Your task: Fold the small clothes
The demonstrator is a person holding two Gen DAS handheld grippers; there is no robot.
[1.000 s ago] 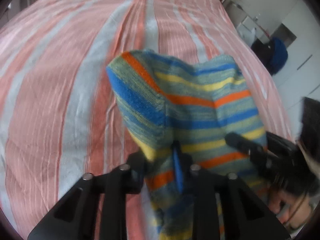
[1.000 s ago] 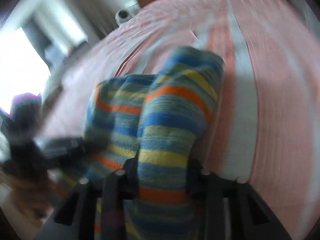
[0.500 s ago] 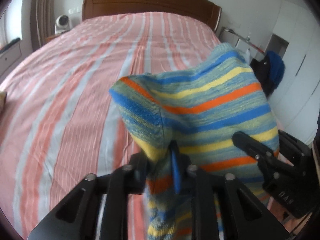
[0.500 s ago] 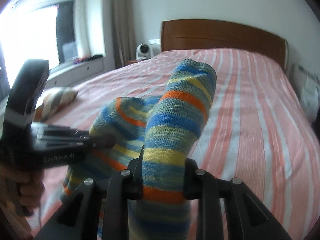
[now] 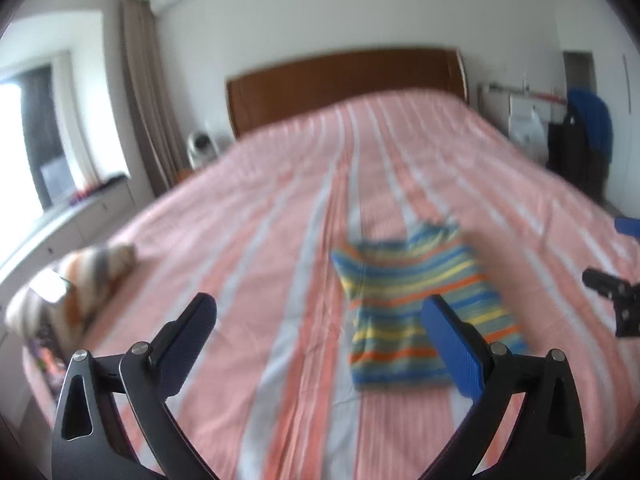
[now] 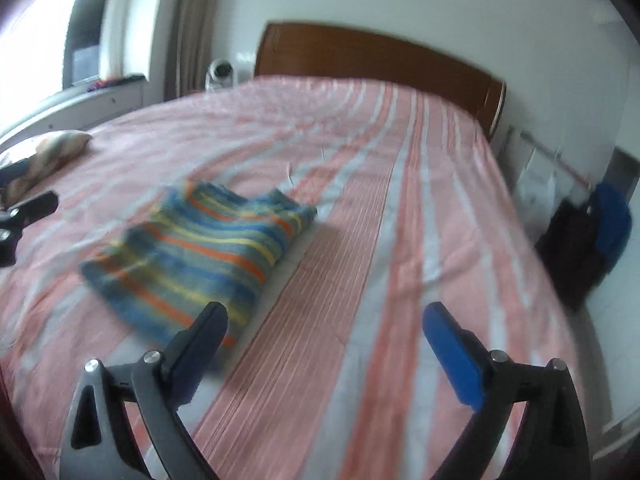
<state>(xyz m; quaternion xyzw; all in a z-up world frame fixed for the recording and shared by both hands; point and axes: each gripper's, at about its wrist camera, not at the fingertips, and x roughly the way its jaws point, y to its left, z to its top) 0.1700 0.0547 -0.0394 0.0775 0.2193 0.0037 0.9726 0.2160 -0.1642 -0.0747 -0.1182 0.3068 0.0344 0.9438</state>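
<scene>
A small knitted garment with blue, yellow, orange and green stripes (image 5: 424, 312) lies folded flat on the pink striped bed cover (image 5: 280, 240); it also shows in the right wrist view (image 6: 200, 252). My left gripper (image 5: 320, 312) is raised above the bed, its jaws opening wide with nothing between them. My right gripper (image 6: 324, 320) is likewise lifted, jaws opening wide and empty, with the garment ahead to its left. The right gripper's fingers (image 5: 608, 284) show at the right edge of the left wrist view, and the left gripper's fingers (image 6: 28, 212) at the left edge of the right wrist view.
A striped cushion (image 5: 80, 280) lies at the bed's left edge. The wooden headboard (image 5: 344, 80) stands at the far end, with a small white device (image 6: 218, 72) beside it. Dark and blue clothing (image 6: 592, 240) hangs to the right of the bed.
Both grippers held the striped garment up in the air before; now it lies folded on the bed, both sets of jaws have let go and stand wide, and both grippers have drawn back and up.
</scene>
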